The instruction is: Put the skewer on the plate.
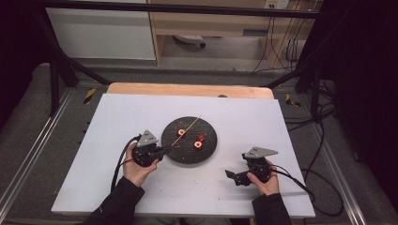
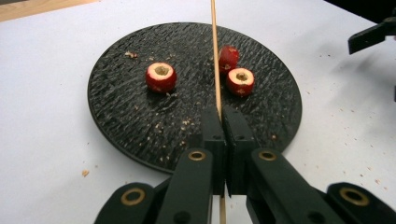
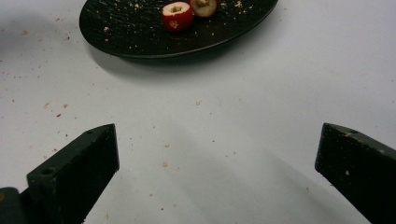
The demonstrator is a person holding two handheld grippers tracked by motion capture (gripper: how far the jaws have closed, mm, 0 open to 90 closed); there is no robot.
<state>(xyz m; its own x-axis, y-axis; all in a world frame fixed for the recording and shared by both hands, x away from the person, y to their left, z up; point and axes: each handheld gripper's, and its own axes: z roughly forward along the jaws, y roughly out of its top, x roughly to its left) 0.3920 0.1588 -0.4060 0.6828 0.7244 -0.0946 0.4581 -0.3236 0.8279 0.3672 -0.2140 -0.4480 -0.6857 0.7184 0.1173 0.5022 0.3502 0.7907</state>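
Observation:
A round black plate (image 1: 206, 150) (image 2: 121, 107) (image 3: 112, 32) lies mid-table with three red cored fruit pieces on it: one (image 2: 161, 77) to the left of the stick, two (image 2: 241, 81) (image 2: 228, 58) to its right. My left gripper (image 1: 162, 152) (image 2: 222, 116) at the plate's left edge is shut on a thin wooden skewer (image 1: 187, 130) (image 2: 215, 56), which slants up over the plate. My right gripper (image 1: 231, 174) (image 3: 217, 149) hovers over the white table, to the right and nearer than the plate, its jaws wide open with nothing between them.
The white tabletop (image 1: 141, 112) (image 3: 233, 107) is sprinkled with crumbs near the plate. A wooden strip (image 1: 187, 89) runs along the table's far edge. Black frame bars and cables stand around the table, with a cabinet beyond.

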